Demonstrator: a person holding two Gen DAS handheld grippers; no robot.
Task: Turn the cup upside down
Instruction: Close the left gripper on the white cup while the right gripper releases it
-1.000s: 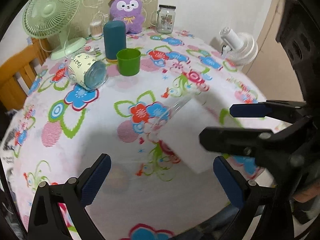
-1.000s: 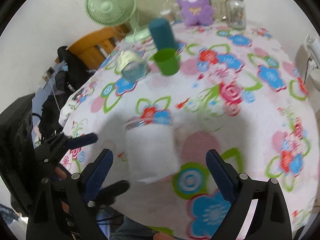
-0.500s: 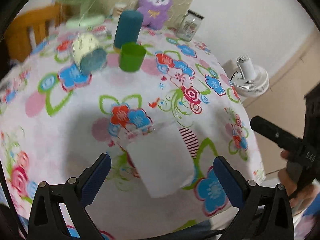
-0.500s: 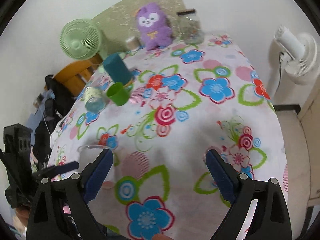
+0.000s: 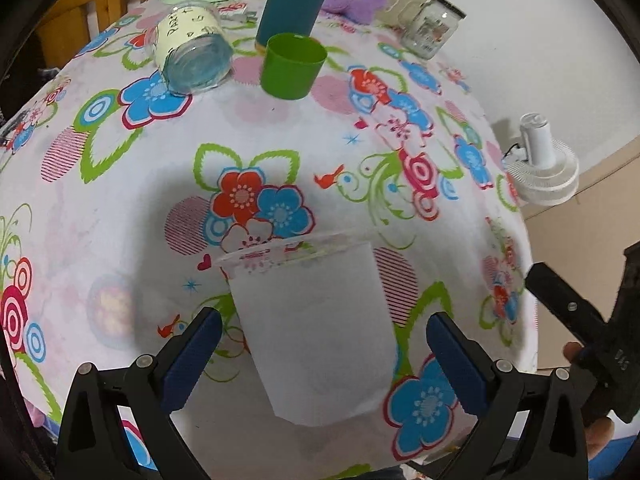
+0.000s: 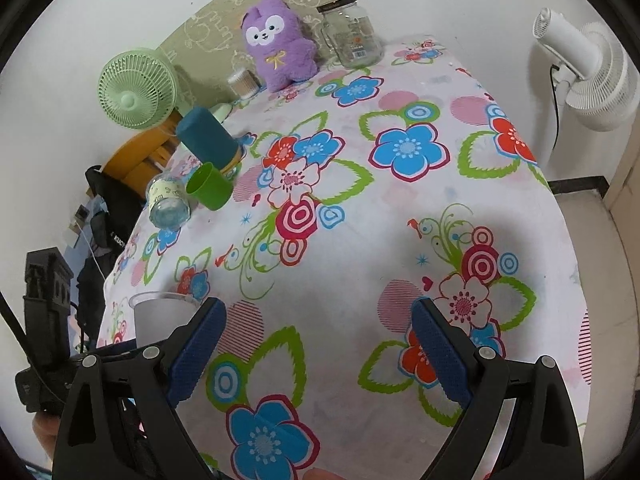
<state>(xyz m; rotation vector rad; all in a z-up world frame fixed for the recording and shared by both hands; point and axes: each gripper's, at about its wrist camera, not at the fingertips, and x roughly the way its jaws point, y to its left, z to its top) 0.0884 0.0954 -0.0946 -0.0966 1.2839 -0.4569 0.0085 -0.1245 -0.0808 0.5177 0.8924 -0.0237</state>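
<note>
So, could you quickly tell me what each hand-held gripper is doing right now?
Left hand-held gripper: open, straddling the translucent cup, not gripping.
Right hand-held gripper: open, holding nothing.

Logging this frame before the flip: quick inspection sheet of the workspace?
Surface: table under a floral cloth, no spills seen.
Job's things: translucent white cup standing mouth up near the front edge, not yet flipped.
Clutter: green cup upright; labelled jar lying on its side; teal cylinder; purple plush; glass jar; green desk fan.
Grippers: left gripper jaws open on either side of the cup, not touching; right gripper jaws open over bare cloth.
Cables: black cord hanging from the white fan.
Surroundings: white wall, wooden chair.
</note>
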